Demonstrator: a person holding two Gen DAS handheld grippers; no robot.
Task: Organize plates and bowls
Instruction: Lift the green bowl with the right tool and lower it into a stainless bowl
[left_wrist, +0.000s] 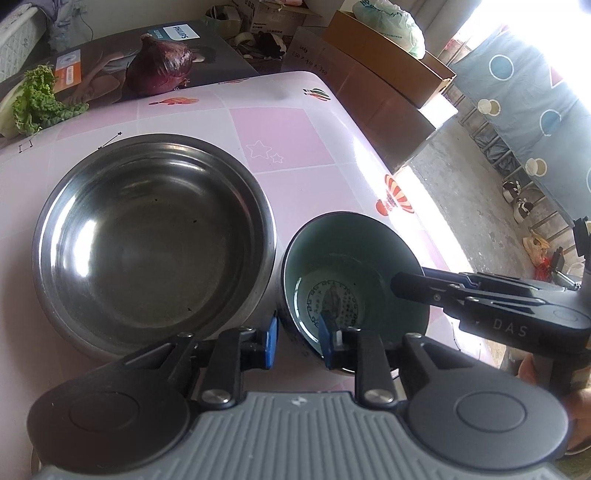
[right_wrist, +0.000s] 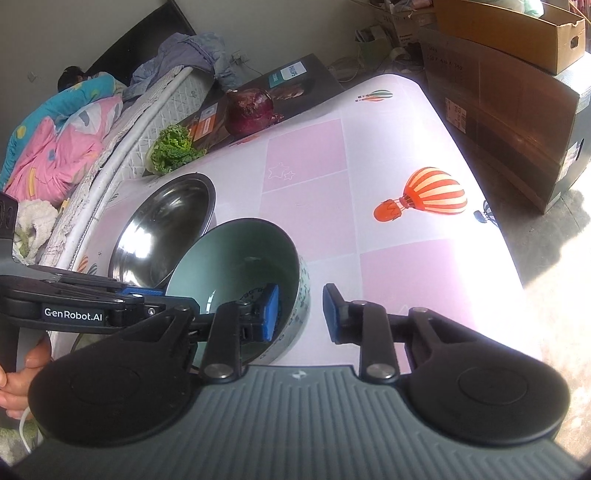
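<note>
The left gripper (left_wrist: 298, 341) straddles the near wall of the green bowl (left_wrist: 351, 266): one blue pad (left_wrist: 272, 343) sits just outside the rim, the other inside, with a modest gap either side of the wall, so whether it pinches the wall cannot be told. The right gripper (right_wrist: 301, 314) does the same at the bowl's (right_wrist: 236, 258) right side, its left pad (right_wrist: 270, 312) inside the hollow and its right pad well clear of the outer wall, jaws plainly apart and gripping nothing.

The green bowl stands near the table's (left_wrist: 288, 136) near-right edge. It is pale green inside with a dark rim, a round printed pattern on its floor, and a light speckled outside.

Just to its left, rims touching or nearly so, stands the steel bowl (left_wrist: 155, 236), wider, shiny and dented with dark specks; in the right wrist view it appears (right_wrist: 166, 225) behind the green one.

Toward the table's far-left corner lie a leafy green vegetable (left_wrist: 35, 99) and a red onion (left_wrist: 160, 66) resting on a flat Philips box (left_wrist: 207, 59).
</note>
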